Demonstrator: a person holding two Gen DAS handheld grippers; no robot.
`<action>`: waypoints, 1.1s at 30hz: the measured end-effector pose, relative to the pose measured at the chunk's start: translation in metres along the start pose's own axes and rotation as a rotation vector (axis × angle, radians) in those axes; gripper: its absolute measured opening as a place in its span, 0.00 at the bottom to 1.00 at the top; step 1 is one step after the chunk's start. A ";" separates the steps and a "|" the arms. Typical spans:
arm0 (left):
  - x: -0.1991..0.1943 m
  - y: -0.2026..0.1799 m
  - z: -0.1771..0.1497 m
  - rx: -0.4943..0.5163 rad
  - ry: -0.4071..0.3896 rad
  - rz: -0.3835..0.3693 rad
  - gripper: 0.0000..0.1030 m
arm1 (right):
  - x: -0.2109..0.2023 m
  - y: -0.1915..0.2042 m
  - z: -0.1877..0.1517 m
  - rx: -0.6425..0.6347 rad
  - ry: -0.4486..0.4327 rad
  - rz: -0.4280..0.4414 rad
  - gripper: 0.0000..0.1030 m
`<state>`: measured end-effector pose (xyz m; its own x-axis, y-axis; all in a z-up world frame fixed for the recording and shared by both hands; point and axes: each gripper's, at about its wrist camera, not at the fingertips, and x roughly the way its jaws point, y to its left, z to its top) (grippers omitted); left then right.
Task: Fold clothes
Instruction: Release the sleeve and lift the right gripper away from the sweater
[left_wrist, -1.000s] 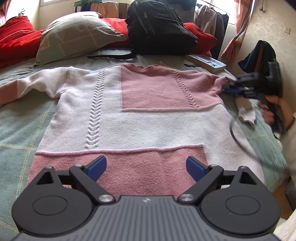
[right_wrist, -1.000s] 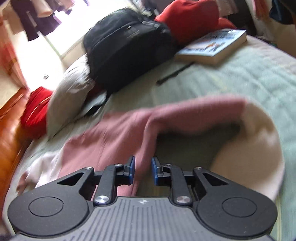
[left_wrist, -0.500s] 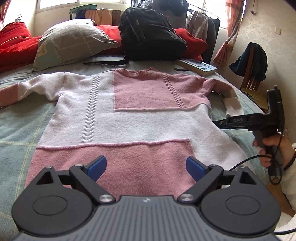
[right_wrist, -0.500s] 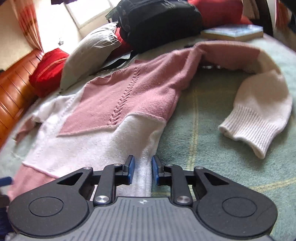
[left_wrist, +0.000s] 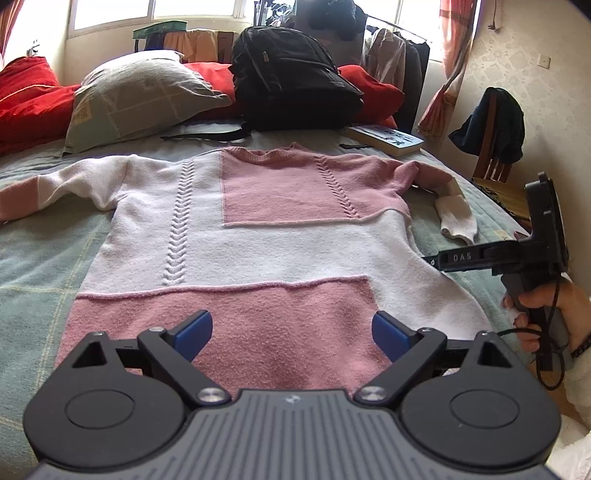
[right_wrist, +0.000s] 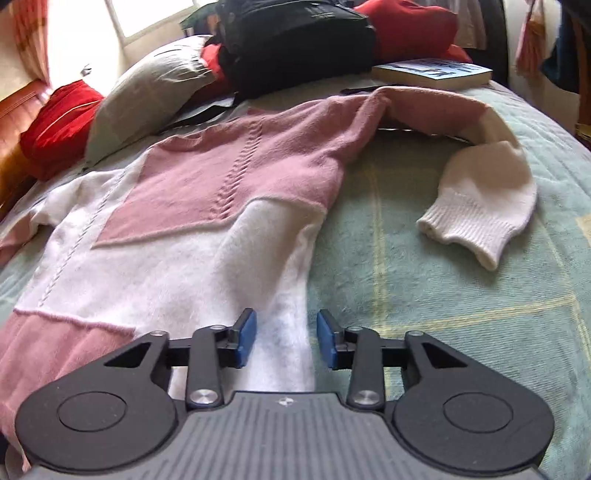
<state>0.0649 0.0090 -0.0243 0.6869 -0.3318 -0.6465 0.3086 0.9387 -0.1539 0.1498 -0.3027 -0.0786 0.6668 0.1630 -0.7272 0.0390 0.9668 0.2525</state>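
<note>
Below both hand-held grippers: sweater (left_wrist: 280, 236).

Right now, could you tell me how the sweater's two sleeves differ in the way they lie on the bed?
The left sleeve stretches out nearly straight, away from the body, while the right sleeve bends in a curve so its cuff points back toward the hem. The left sleeve runs white at the shoulder to pink farther out; the right sleeve runs pink at the shoulder to white at its ribbed cuff. Both lie unfolded on the green bedspread, and neither gripper holds them.
</note>
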 end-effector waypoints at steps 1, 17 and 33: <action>0.000 -0.001 -0.001 0.004 0.001 0.000 0.91 | -0.003 -0.004 0.001 0.015 0.004 0.027 0.13; -0.016 -0.016 -0.013 0.102 0.014 0.006 0.91 | -0.096 0.036 -0.032 -0.453 0.045 0.234 0.74; -0.050 -0.017 -0.041 0.090 -0.026 0.019 0.91 | -0.085 0.106 -0.127 -1.164 -0.034 -0.149 0.75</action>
<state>-0.0016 0.0133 -0.0197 0.7094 -0.3179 -0.6291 0.3529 0.9328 -0.0734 0.0026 -0.1887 -0.0713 0.7333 0.0449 -0.6785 -0.5741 0.5755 -0.5824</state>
